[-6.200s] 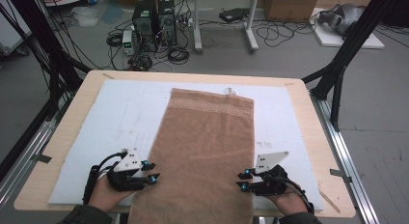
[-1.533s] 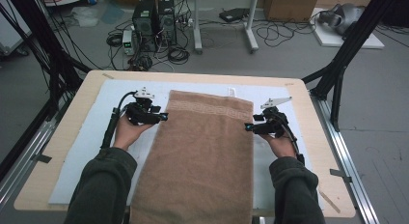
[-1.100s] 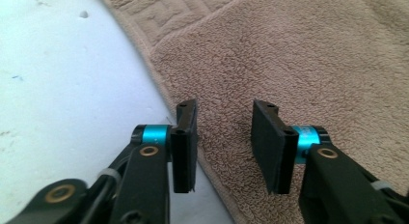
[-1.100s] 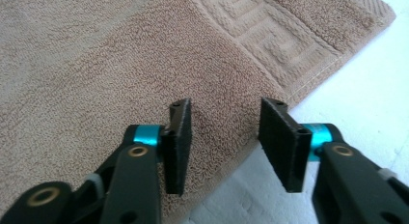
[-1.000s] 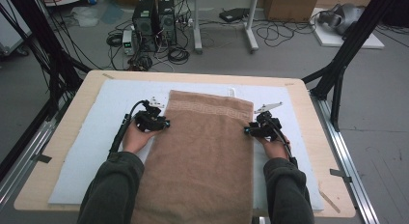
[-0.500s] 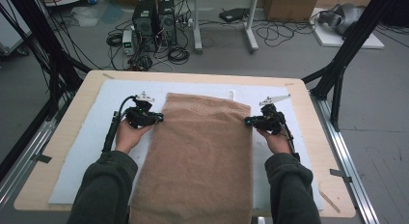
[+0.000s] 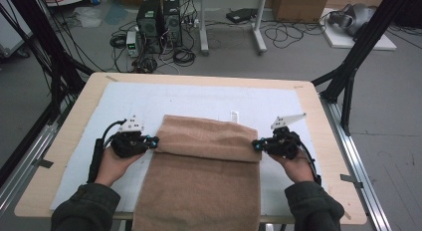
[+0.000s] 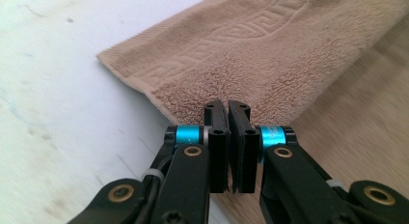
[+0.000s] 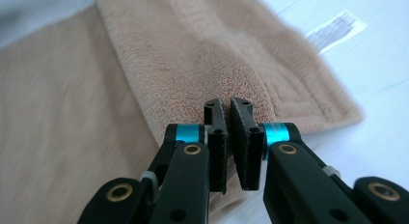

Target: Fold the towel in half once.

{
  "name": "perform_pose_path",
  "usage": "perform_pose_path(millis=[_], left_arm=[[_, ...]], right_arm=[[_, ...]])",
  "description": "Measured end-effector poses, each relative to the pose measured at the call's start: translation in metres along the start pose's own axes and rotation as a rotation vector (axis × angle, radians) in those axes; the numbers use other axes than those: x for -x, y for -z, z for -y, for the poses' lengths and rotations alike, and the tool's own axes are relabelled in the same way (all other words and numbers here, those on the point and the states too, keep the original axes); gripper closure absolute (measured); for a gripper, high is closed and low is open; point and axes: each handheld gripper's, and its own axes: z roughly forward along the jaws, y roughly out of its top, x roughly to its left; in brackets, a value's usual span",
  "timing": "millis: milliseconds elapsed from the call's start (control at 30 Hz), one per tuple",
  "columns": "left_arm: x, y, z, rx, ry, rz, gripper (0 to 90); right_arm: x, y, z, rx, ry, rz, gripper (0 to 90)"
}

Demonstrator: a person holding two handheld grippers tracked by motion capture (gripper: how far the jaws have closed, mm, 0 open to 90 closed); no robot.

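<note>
At the left of the high view, the person's left hand (image 7: 113,164) holds the left tool (image 7: 153,141) low over the white mat (image 7: 79,141) that covers the wooden desk (image 7: 59,156). Its tips meet the left edge of the brown towel (image 7: 204,181) at the fold. In the left gripper view the left tool (image 8: 230,110) has its jaws drawn together on the towel's (image 8: 270,55) folded edge, with a sliver of cloth pinched between the black pads (image 8: 214,132). The woven key-pattern border of the towel runs away from the jaws toward a free corner lying flat on the mat.

The towel lies in the middle of the desk, its far end folded back toward the person, so that a doubled band sits across the towel while the near part hangs over the desk's front edge. A small white label (image 7: 234,116) lies on the mat just beyond the fold.

To the right, the right hand (image 7: 297,164) holds the right tool (image 7: 256,145) against the right end of the same fold. In the right gripper view the right tool (image 9: 229,110) is likewise clamped on the towel's (image 9: 159,55) doubled edge, its jaws nearly touching with cloth between them. The label (image 9: 336,28) shows beyond the towel's border there. Both sleeves come in from the bottom of the high view, and a grey three-cornered plate (image 7: 287,120) stands up on the right tool.
</note>
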Motion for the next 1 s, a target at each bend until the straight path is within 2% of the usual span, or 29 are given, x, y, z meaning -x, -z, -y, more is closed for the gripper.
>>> perform_pose_path(millis=[67,167,233,267,300,367,433,567,633,700,800,867,967,1000], left_arm=[[0.006,0.004,0.009,0.006,-0.005,0.008,86.5],[0.012,0.005,0.023,-0.015,0.003,0.034,86.3],[0.014,0.003,0.028,-0.052,0.004,0.04,84.8],[0.014,0.003,0.03,-0.051,0.005,0.038,81.2],[0.013,0.004,0.03,-0.043,0.02,0.051,74.9],[0.008,0.007,0.026,-0.025,0.044,0.059,61.9],[0.002,0.009,0.016,0.004,0.052,0.042,58.3],[-0.013,-0.002,-0.006,0.008,0.073,0.004,55.9],[-0.023,-0.014,-0.014,-0.001,0.106,0.006,56.1],[-0.032,-0.024,-0.019,-0.002,0.115,-0.006,56.5],[-0.04,-0.04,-0.023,-0.041,0.114,-0.04,55.8],[-0.041,-0.05,-0.022,-0.056,0.122,-0.043,54.5],[-0.044,-0.062,-0.02,-0.111,0.122,-0.05,53.9],[-0.045,-0.066,-0.018,-0.13,0.129,-0.053,53.9]], right_arm=[[-0.009,-0.002,0.013,-0.013,0.01,-0.012,85.2],[-0.019,-0.007,0.032,-0.031,0.015,-0.023,85.0],[-0.02,-0.011,0.041,-0.047,0.016,-0.025,83.8],[-0.02,-0.012,0.043,-0.049,0.006,-0.032,79.8],[-0.019,-0.011,0.043,-0.049,-0.005,-0.045,70.8],[-0.017,-0.007,0.039,-0.02,0.003,-0.055,64.0],[-0.015,-0.002,0.032,0.013,0.004,-0.045,57.7],[0.001,-0.002,0.008,0.02,-0.004,0.029,52.8],[0.012,-0.008,0.0,0.023,-0.016,0.044,51.3],[0.021,-0.017,-0.005,0.014,-0.031,0.059,49.7],[0.032,-0.03,-0.005,-0.008,-0.047,0.09,47.9],[0.039,-0.037,-0.003,-0.046,-0.062,0.108,46.8],[0.044,-0.045,0.002,-0.077,-0.077,0.129,47.0],[0.045,-0.047,0.003,-0.083,-0.069,0.135,48.3]])
